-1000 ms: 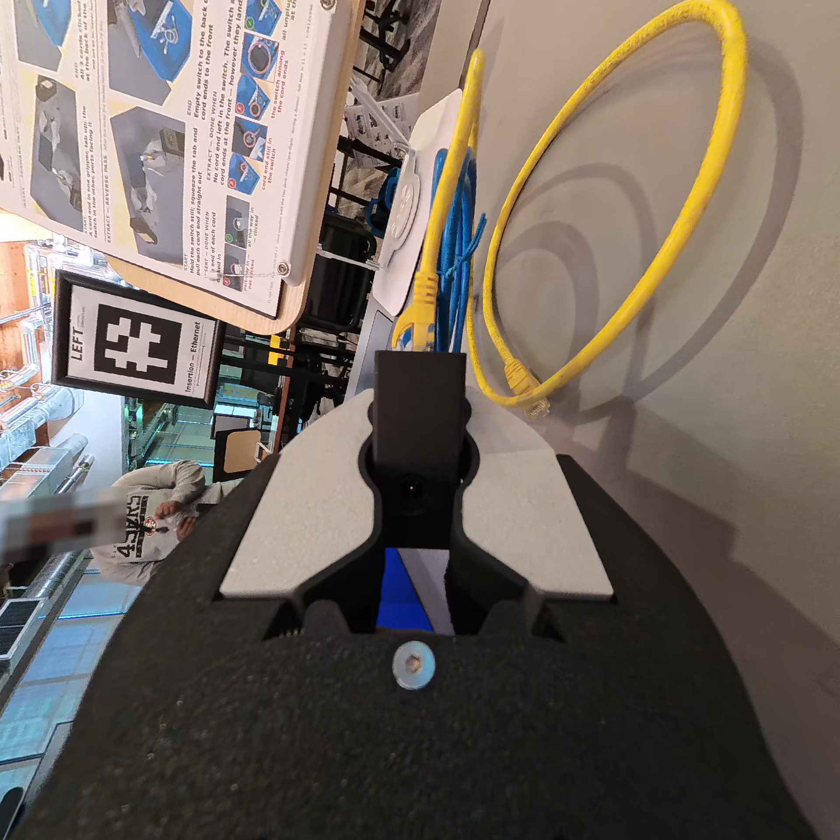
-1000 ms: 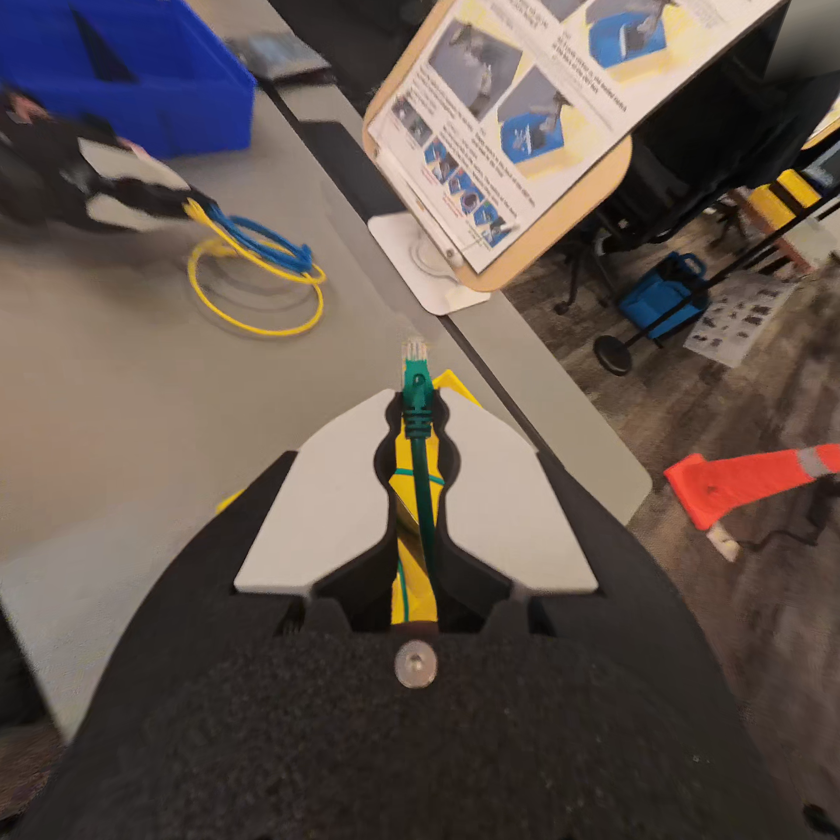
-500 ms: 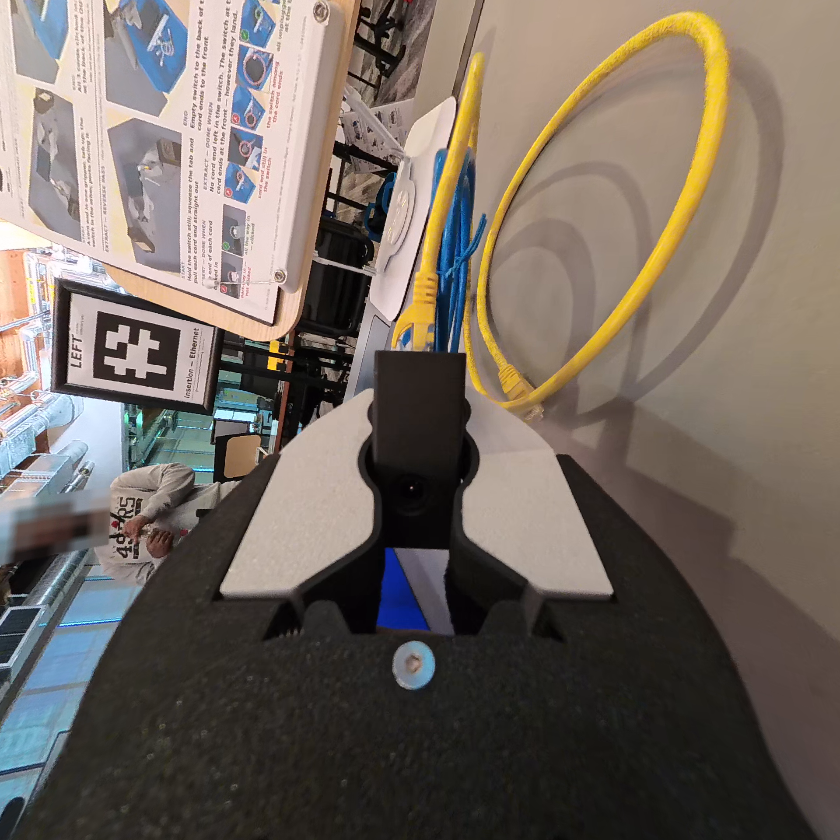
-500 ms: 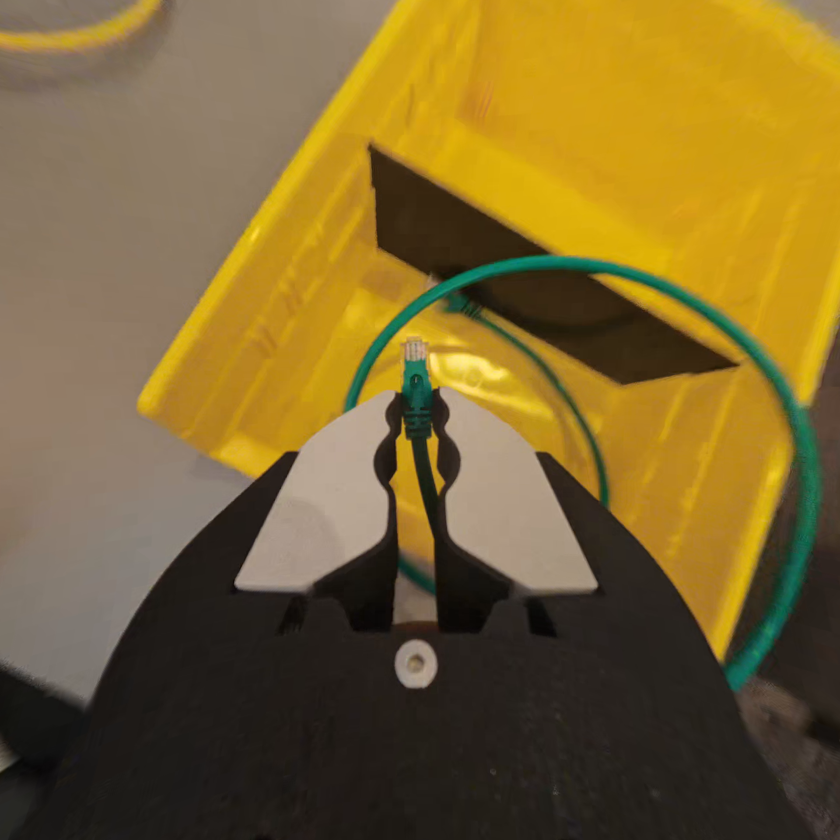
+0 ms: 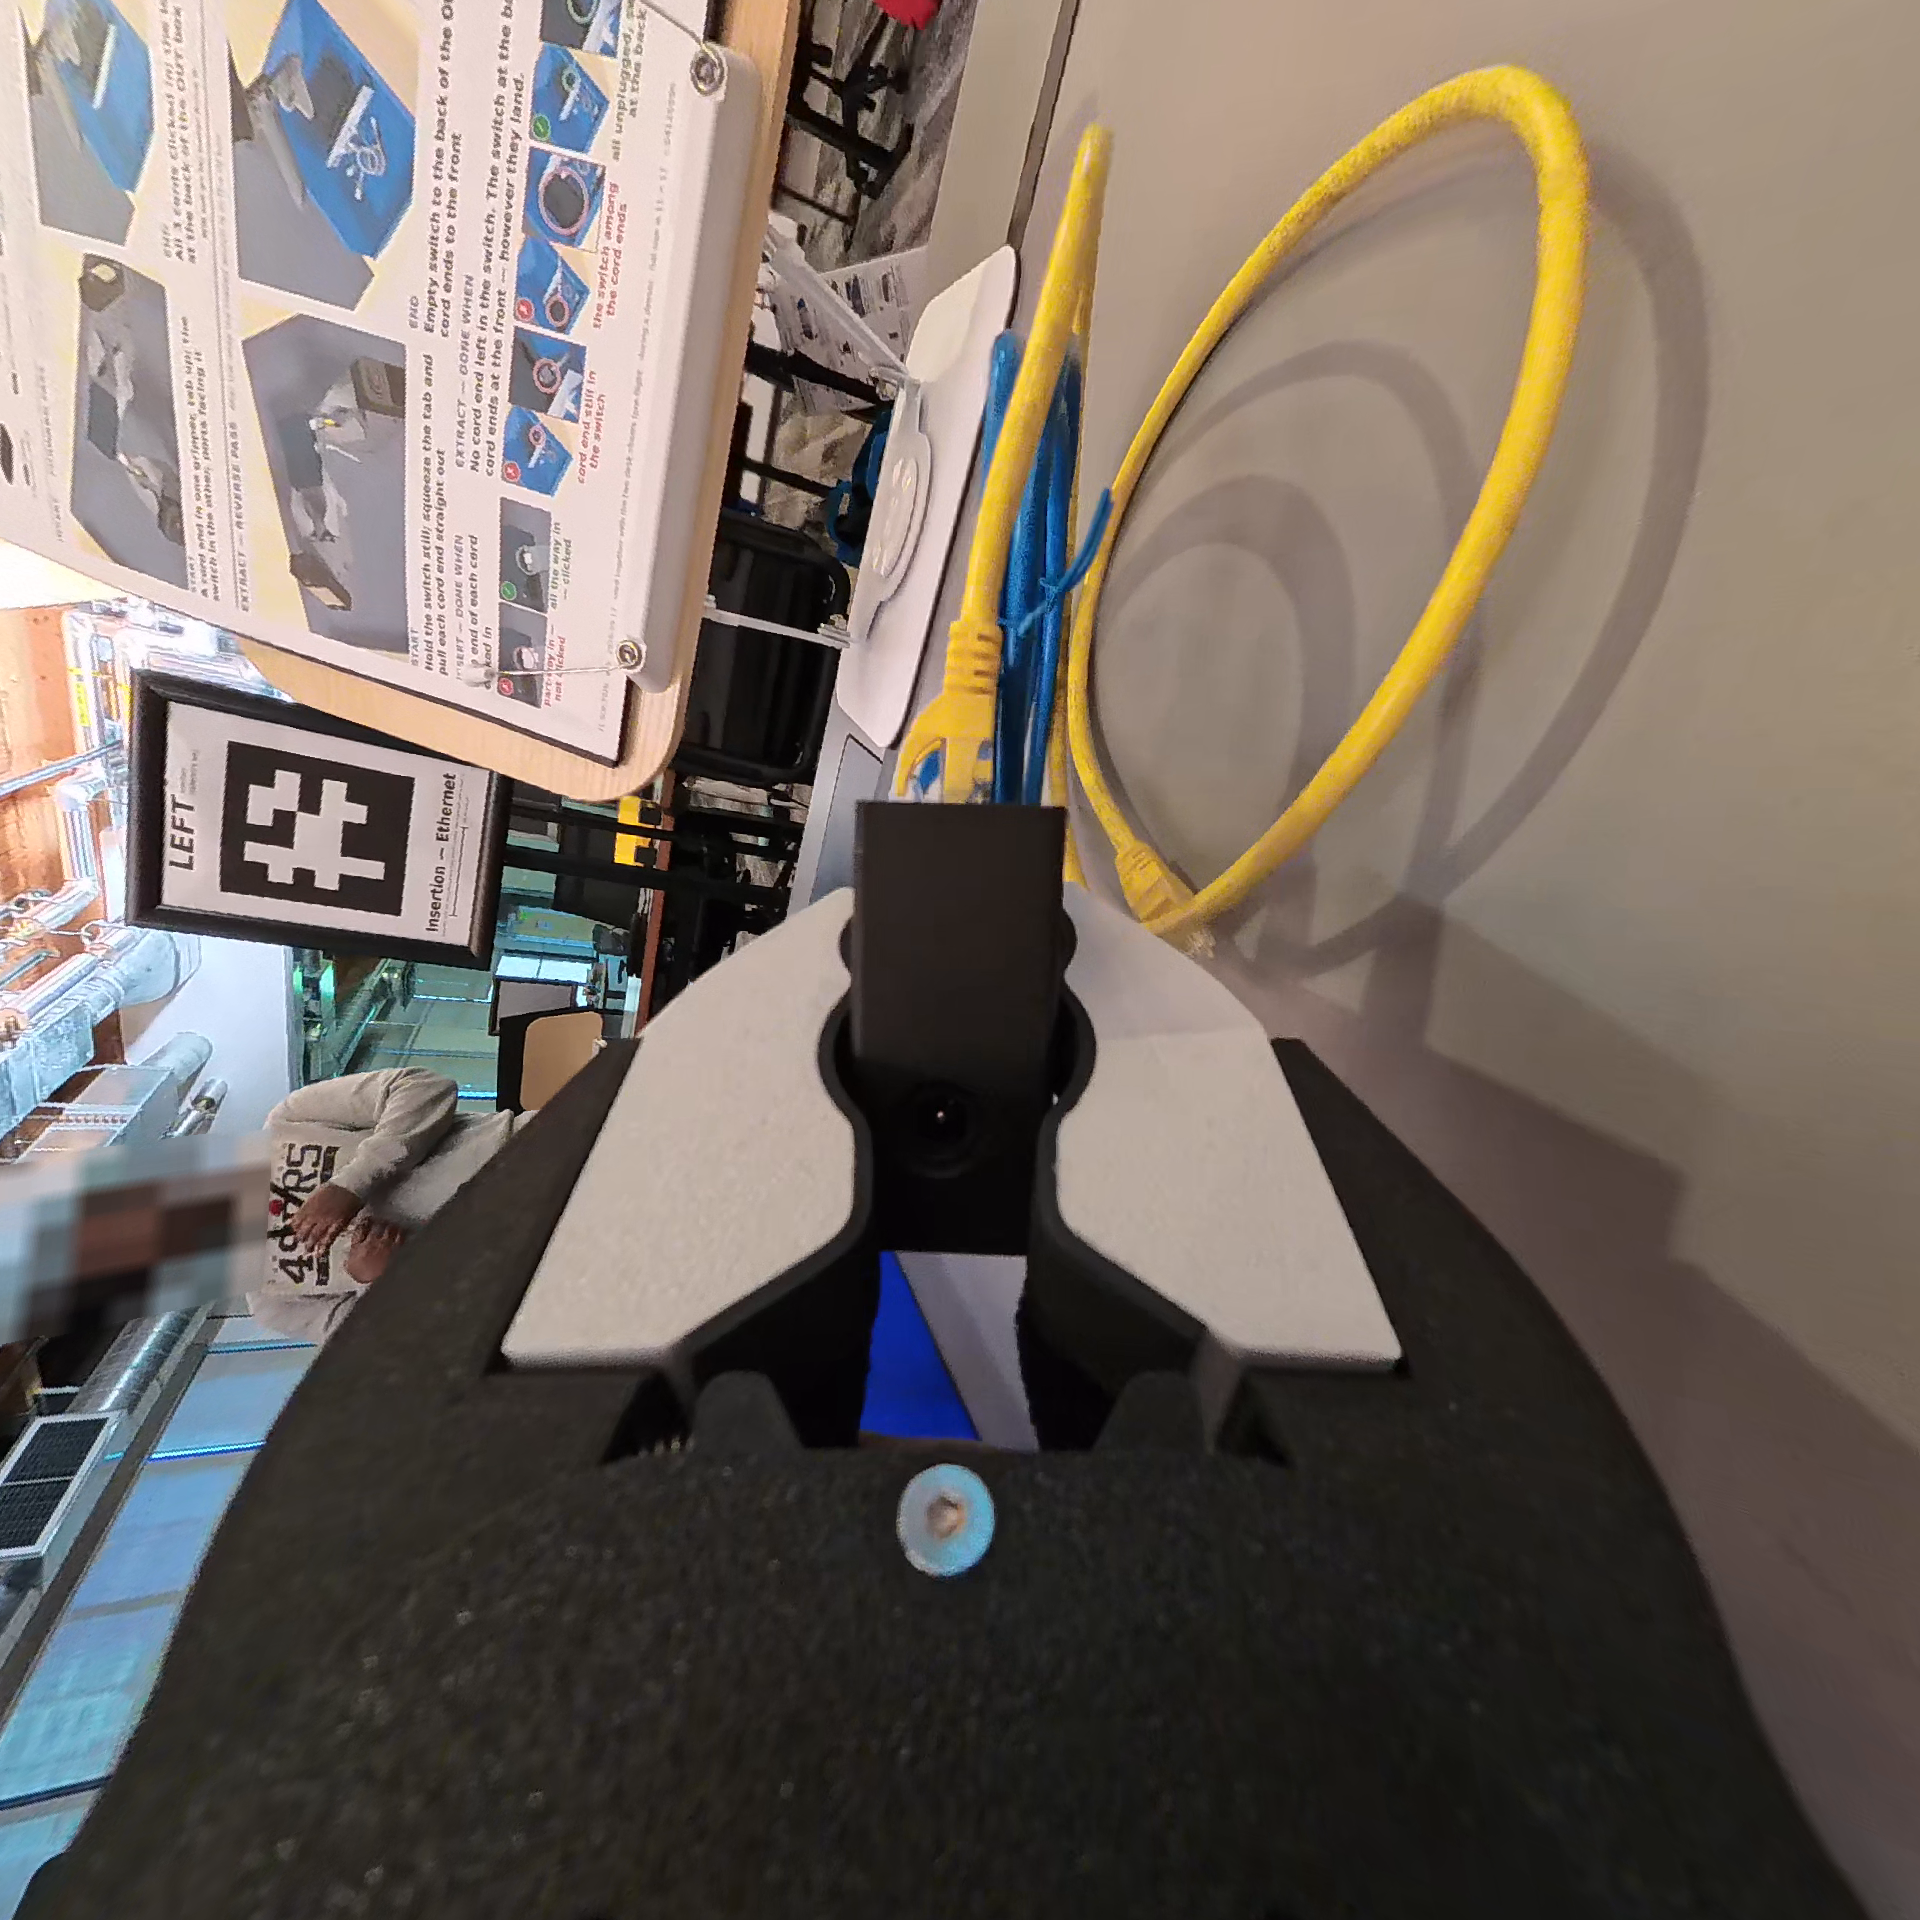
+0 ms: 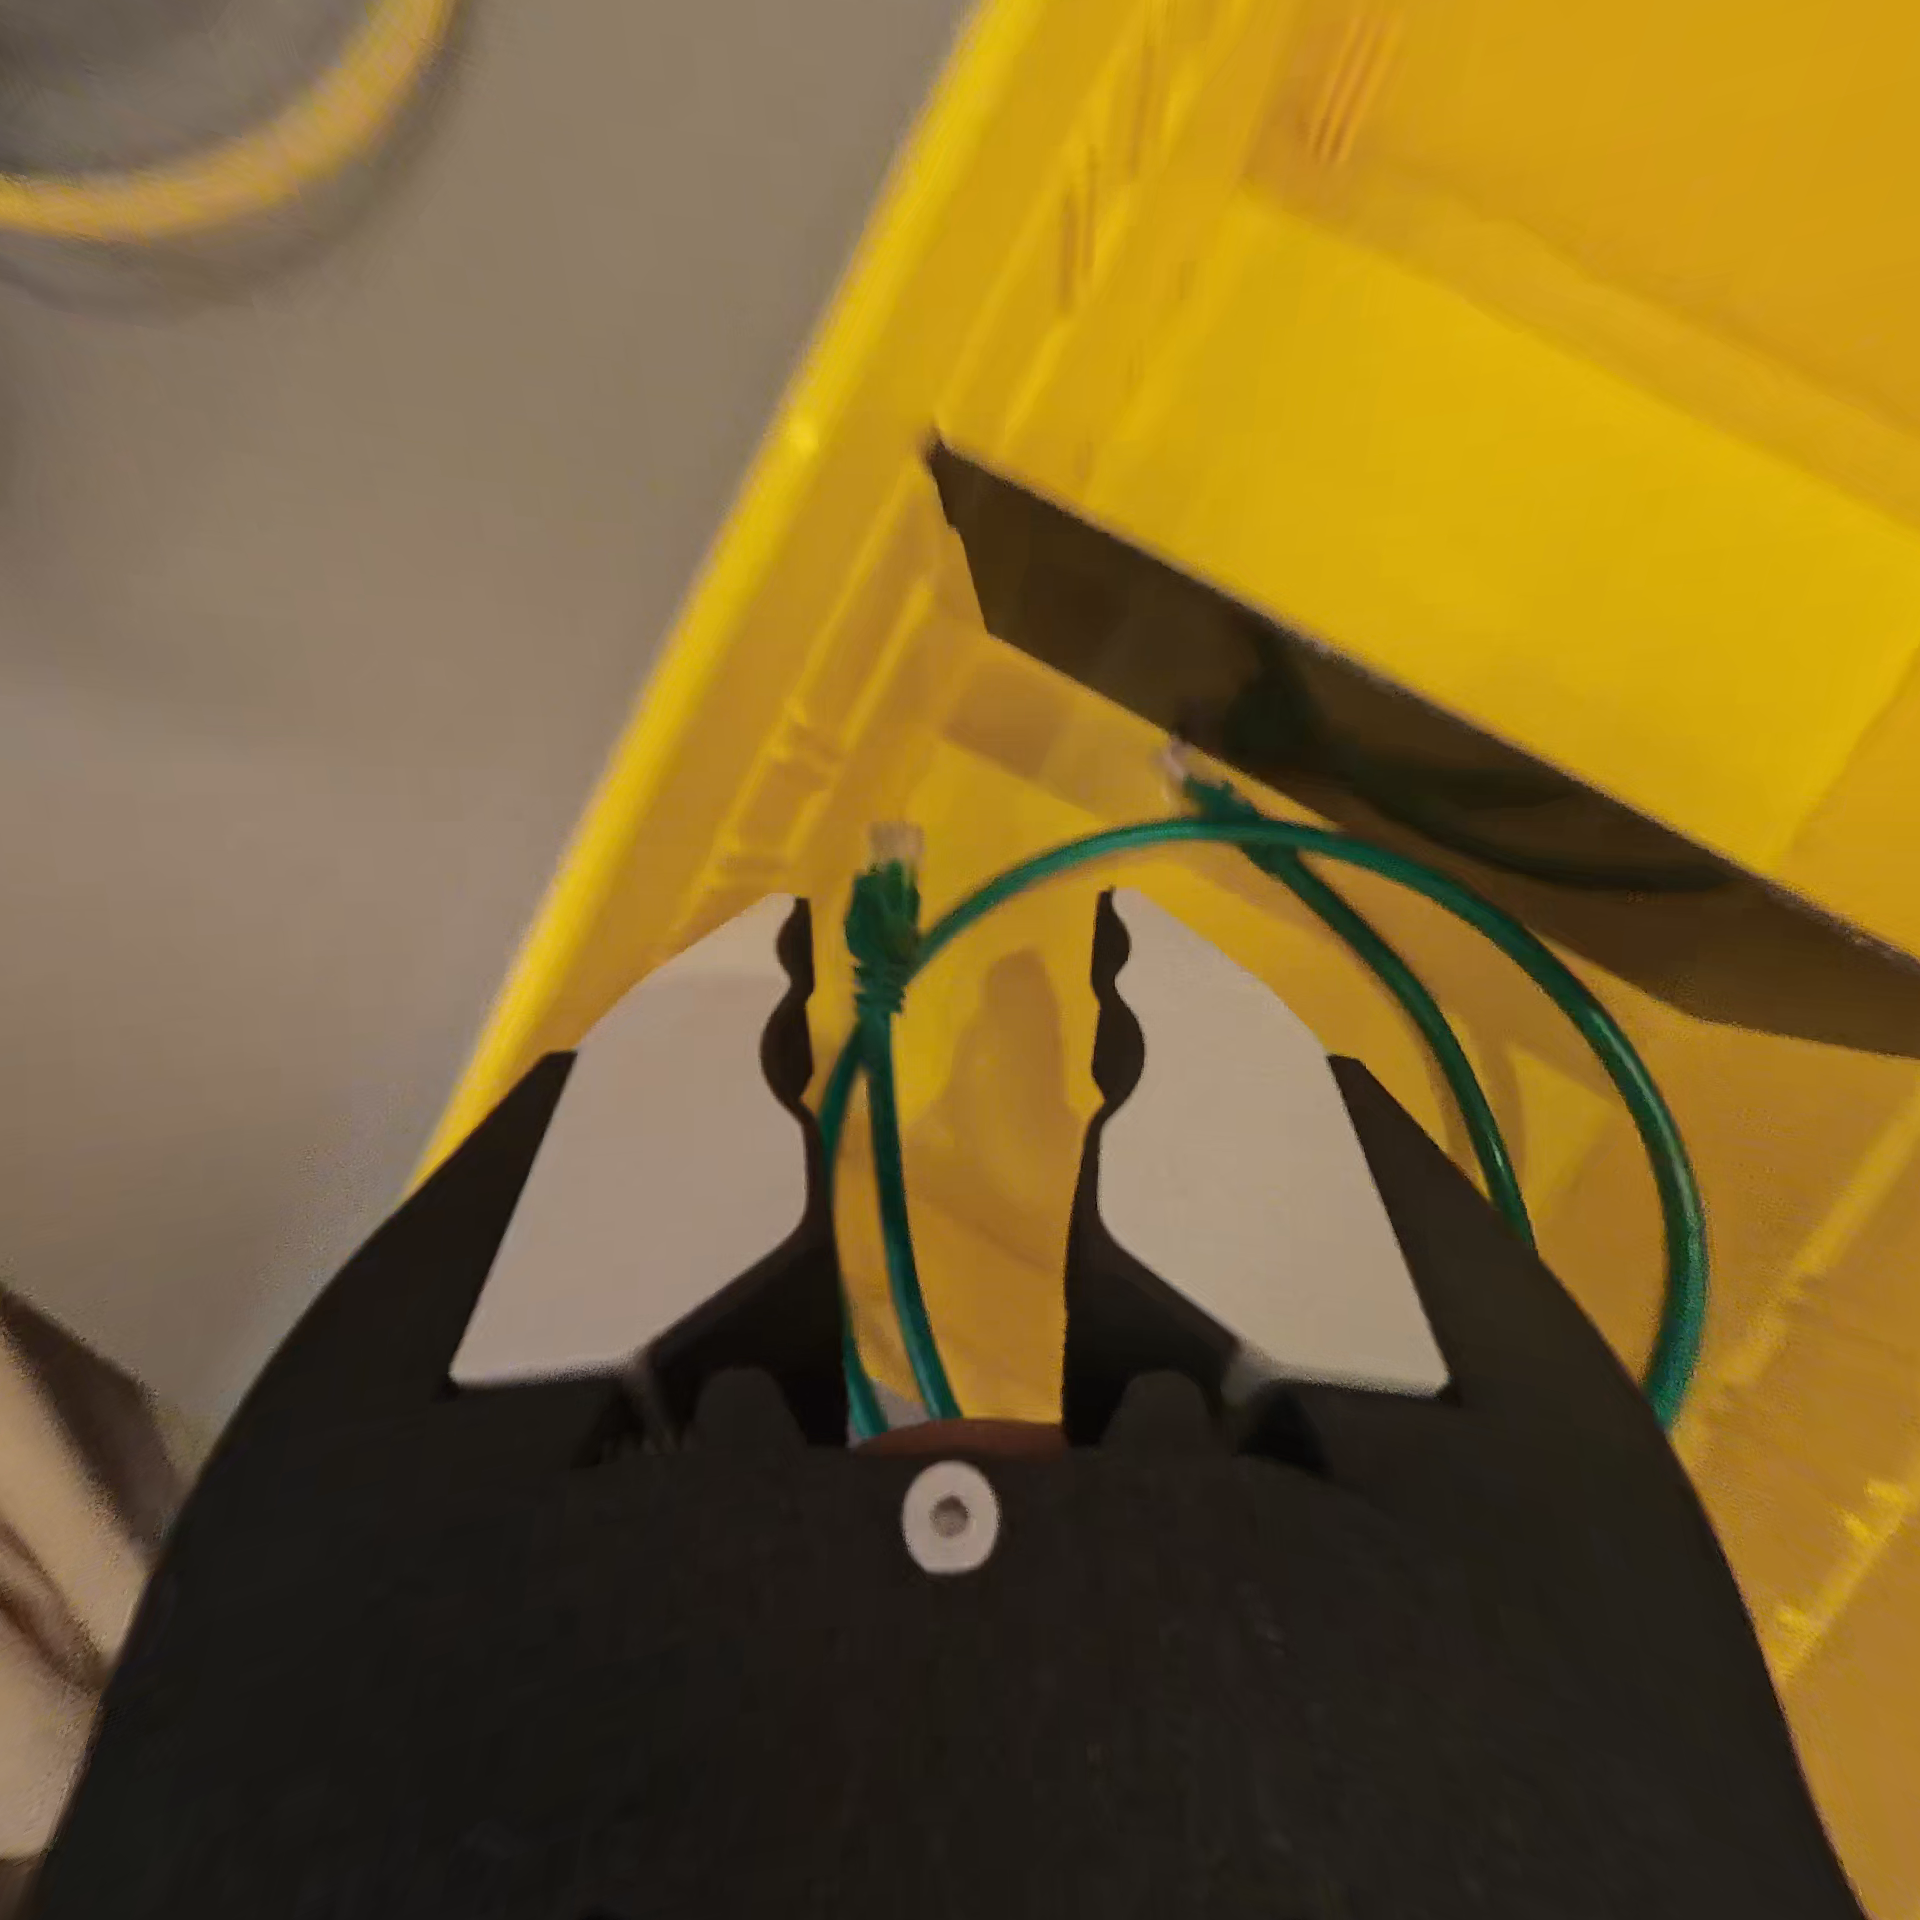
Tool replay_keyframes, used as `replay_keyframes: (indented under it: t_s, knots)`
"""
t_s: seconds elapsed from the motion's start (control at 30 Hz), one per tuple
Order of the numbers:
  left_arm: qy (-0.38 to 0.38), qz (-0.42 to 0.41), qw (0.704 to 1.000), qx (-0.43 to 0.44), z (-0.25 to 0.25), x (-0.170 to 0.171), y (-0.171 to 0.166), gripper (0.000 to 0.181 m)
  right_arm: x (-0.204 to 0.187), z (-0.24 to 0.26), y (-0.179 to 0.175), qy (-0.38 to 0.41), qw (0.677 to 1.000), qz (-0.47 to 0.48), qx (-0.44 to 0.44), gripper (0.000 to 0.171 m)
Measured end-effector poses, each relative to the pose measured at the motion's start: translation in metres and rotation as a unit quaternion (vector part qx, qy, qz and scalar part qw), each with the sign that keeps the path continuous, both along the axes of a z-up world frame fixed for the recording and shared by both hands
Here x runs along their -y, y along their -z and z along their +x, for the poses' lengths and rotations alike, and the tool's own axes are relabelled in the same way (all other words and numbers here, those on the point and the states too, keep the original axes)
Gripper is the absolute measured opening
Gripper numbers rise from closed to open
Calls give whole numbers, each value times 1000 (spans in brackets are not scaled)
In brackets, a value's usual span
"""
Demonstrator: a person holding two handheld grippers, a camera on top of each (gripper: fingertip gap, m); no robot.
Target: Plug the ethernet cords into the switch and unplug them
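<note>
My left gripper [image 5: 961, 925] is shut on the black switch [image 5: 961, 914], held on edge beside the grey table [image 5: 1662, 727]. A yellow cord [image 5: 966, 686] and a blue cord [image 5: 1039, 582] run up from the switch's far end, where the ports are hidden. The yellow cord loops round to a loose plug [image 5: 1153, 894] near the table. My right gripper [image 6: 945, 914] is open over the yellow bin [image 6: 1455, 364]. The green cord's plug [image 6: 883, 904] stands loose between the pads, near the left one. The rest of the green cord [image 6: 1621, 1039] coils in the bin.
An instruction board [image 5: 364, 343] on a white base [image 5: 935, 488] stands at the table's far edge, with a framed marker sign [image 5: 312, 821] behind it. A person [image 5: 353, 1174] stands in the background. A black flap [image 6: 1351, 707] crosses the bin. A yellow cord [image 6: 208, 177] lies blurred on the table.
My right gripper swung from the table to above the yellow bin with the green plug, then opened and let it go. My left gripper kept hold of the switch, almost still.
</note>
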State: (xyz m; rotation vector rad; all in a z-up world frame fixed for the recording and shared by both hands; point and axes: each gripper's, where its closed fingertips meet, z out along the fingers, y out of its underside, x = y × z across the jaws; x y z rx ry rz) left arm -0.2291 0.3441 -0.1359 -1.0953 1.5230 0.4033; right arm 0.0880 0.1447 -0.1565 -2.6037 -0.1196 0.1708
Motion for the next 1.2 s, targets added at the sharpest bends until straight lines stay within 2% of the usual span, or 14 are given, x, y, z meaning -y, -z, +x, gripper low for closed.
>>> replay_keyframes:
  t_s: [0.1, 0.17, 0.23, 0.3, 0.37, 0.47, 0.63, 0.73, 0.93, 1.2]
  knots:
    - [-3, -1, 1000, -3, -4, -2, 3, 30, -2, -4, -55, 8, 993, 103, -59, 56]
    - [-5, -2, 1000, -2, -6, -4, 3, 30, 15, 5, -89, 1, 986, 159, -39, 52]
    - [-6, -4, 1000, 1, -6, -5, 1, 30, 44, 13, -101, -36, 984, 176, 19, 44]
    - [-5, -6, 1000, 2, -5, -5, 2, 30, 81, 6, -82, -112, 981, 135, 85, 54]
    - [-2, -5, 1000, -1, -3, -4, 4, 30, 104, 9, -55, -138, 973, 103, 154, 49]
    - [2, -1, 1000, -10, -1, -1, 7, 30, 109, 10, -34, -143, 960, 125, 204, 39]
    - [6, 5, 1000, -12, 3, 2, 4, 30, 106, 35, -13, -164, 920, 89, 345, 23]
    - [8, 6, 1000, -11, 5, 3, 3, 30, 104, 37, -6, -190, 919, 61, 340, 8]
    - [11, 6, 1000, -15, 5, 5, 6, 30, 101, 40, -1, -229, 934, -21, 272, 7]
    - [15, 7, 1000, -17, 7, 7, 6, 29, 63, 20, 7, -288, 925, -95, 227, 6]
